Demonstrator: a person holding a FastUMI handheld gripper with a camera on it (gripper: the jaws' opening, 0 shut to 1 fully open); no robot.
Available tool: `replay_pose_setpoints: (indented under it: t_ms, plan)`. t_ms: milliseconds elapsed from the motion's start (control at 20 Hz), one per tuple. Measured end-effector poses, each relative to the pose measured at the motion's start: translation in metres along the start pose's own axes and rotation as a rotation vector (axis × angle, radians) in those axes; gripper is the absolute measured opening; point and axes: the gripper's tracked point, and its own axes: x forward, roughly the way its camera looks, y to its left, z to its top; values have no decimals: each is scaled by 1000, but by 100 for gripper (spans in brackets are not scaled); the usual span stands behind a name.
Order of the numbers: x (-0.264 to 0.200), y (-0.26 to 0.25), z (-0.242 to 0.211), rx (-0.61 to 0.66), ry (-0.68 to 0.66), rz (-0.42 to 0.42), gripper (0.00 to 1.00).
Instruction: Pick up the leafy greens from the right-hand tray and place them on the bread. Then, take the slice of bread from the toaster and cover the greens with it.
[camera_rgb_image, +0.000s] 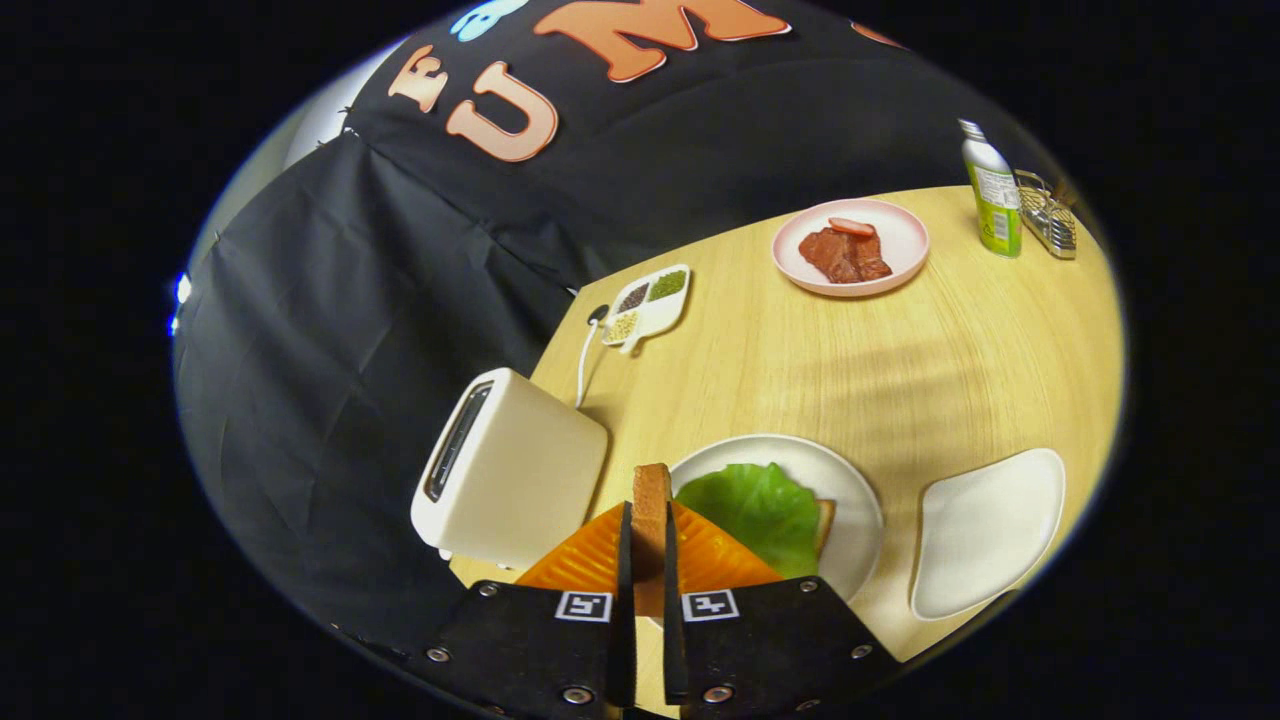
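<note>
My gripper (650, 535) is shut on a slice of bread (651, 505), held edge-on and upright between the two fingers. Just ahead and to the right lies a round white plate (850, 490) with a green lettuce leaf (760, 510) spread over another bread slice, whose crust (825, 522) peeks out at the leaf's right side. The white toaster (510, 470) stands to the left of the fingers, its slot facing up and looking empty. The held slice hangs between the toaster and the plate, above the table.
An empty white tray (985, 530) lies right of the plate. Farther back are a pink plate (900, 245) with meat slices, a small divided dish of seasonings (648, 305), a green bottle (992, 195) and a wire rack (1048, 220). The toaster's cable (583, 360) runs toward the table's far-left edge.
</note>
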Motion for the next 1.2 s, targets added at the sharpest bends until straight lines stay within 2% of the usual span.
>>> replay_pose_setpoints:
  t_ms: [100,250,350,450,500,600,750,850,950,1100,1200]
  plan:
    - [5,-17,-6,-7,0,-40,11]
    - [5,-28,-5,-5,-19,-45,14]
    - [3,-33,-8,-50,-32,-69,21]
    - [3,-48,-7,-123,-56,-139,27]
    - [1,-53,-6,-156,-68,-168,37]
    - [-4,-56,2,-194,-110,-200,45]
    - [-22,-50,24,-252,-236,-219,55]
    - [-42,-42,40,-305,-332,-233,58]
    - [-66,-35,55,-366,-428,-267,64]
    - [-105,-21,72,-436,-576,-301,78]
    - [-134,-20,87,-493,-710,-360,81]
